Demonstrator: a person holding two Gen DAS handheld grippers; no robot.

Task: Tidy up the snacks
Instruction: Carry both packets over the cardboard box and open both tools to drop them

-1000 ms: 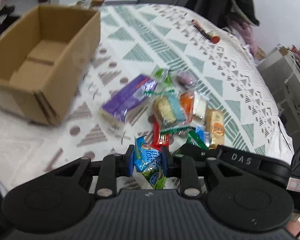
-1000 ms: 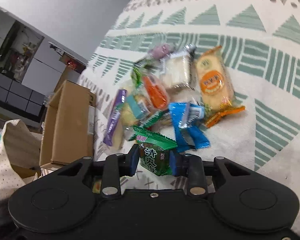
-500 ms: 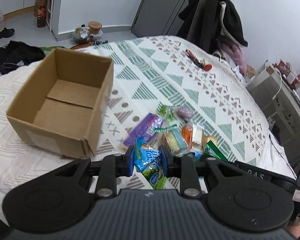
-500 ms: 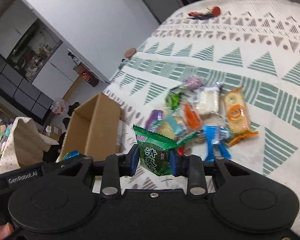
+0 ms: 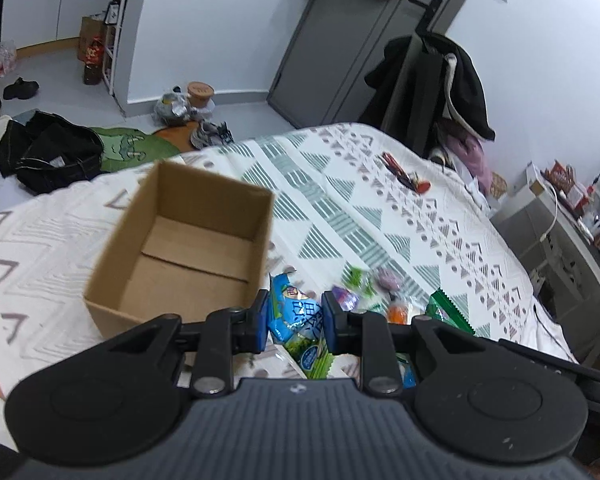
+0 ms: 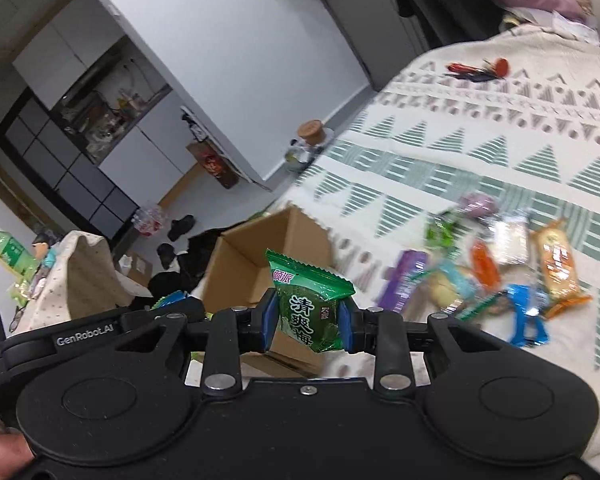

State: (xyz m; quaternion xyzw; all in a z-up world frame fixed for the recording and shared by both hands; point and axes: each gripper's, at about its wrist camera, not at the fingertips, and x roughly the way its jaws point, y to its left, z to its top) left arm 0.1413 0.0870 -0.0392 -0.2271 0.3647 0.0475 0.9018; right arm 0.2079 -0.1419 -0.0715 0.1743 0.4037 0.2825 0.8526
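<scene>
Mid-transfer: my left hand-held gripper (image 5: 295, 322) is clamped on the blue snack packet (image 5: 297, 317), right hand-held gripper (image 6: 309, 317) on the green plum packet (image 6: 309, 305); next, centre both over the empty cardboard box (image 5: 188, 248) at 11 o'clock, then release.

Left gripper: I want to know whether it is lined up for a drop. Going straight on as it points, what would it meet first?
Probably the bedspread just right of the cardboard box, not its opening; depth is unclear.
</scene>
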